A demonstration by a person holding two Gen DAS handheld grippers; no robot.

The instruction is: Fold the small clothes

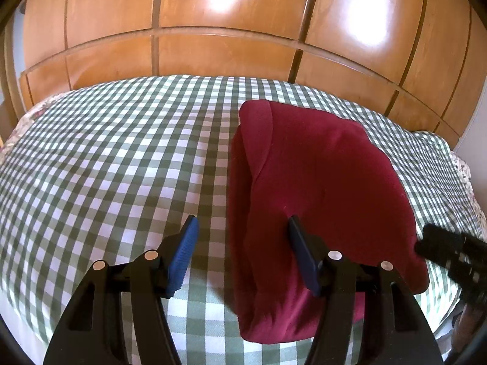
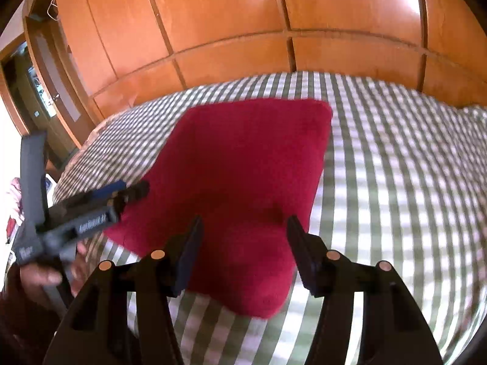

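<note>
Cloth first: the red garment (image 1: 322,188) lies folded into a compact block on the checked bedspread (image 1: 106,158), near the wooden wardrobe (image 1: 213,30) side of the bed. My left gripper (image 1: 242,228) hangs above its near left edge, jaws apart and empty — my right gripper (image 2: 245,228) hovers over the near end, likewise parted with nothing between the pads. I judge the fold nearly finished. Next I would pinch one edge and double it over, or tidy it — keeping the layers from slipping.
</note>
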